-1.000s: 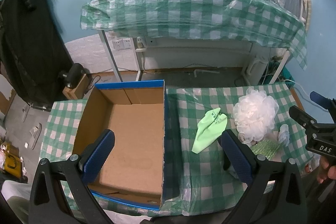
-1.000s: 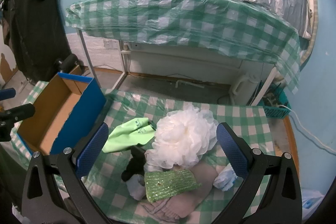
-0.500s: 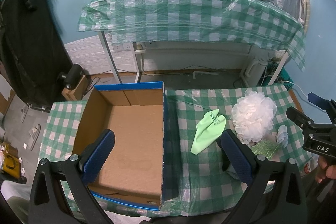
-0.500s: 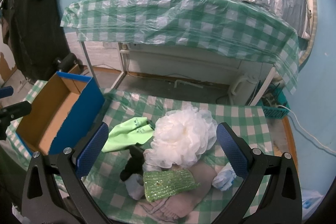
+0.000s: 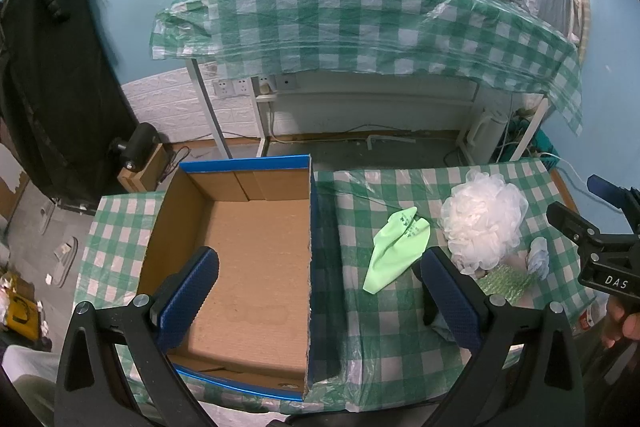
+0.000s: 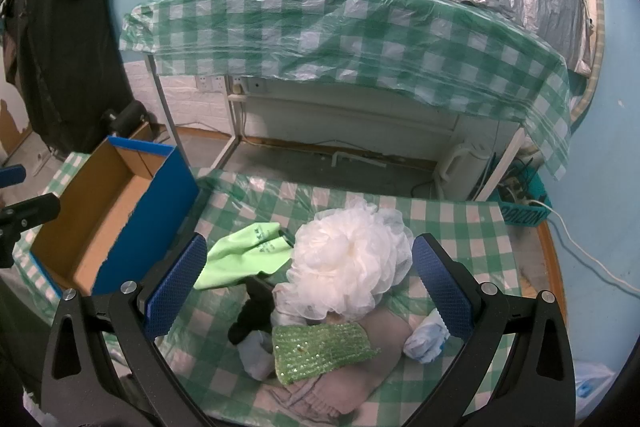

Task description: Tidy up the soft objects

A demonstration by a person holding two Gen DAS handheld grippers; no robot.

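- while both sets of jaws stand spread wide with nothing between them, the right gripper (image 6: 310, 281) hangs over the pile of soft things and the left gripper (image 5: 318, 291) hangs over the near right wall of the box (image 5: 240, 255), so the step in hand looks like the first pick.
- since the bath puff (image 6: 352, 263) sits on top of the heap, it seems the sensible thing to take first; coming straight down and pinching deep into its middle should hold better than nipping the outer frills, which would likely just pull loose.
- beside the puff to its left, the green cloth (image 6: 244, 257) lies flat and creased on the table (image 6: 460, 223); it would need a pinch at a raised fold.
- in front of the puff lie a sequinned green knit piece (image 6: 320, 349), a pinkish fabric (image 6: 384, 387) under it, a black item (image 6: 254, 315) and a small pale bundle (image 6: 426, 337), all touching or overlapping.
- the puff is airy white mesh, round and springy; the cloth is thin and smooth; the knit piece is nubbly and glittery.
- the box is stiff brown cardboard with blue edging, open-topped and bare inside, standing just left of the pile.
- a slick plastic checked cover wraps the table, so things may slide on it.
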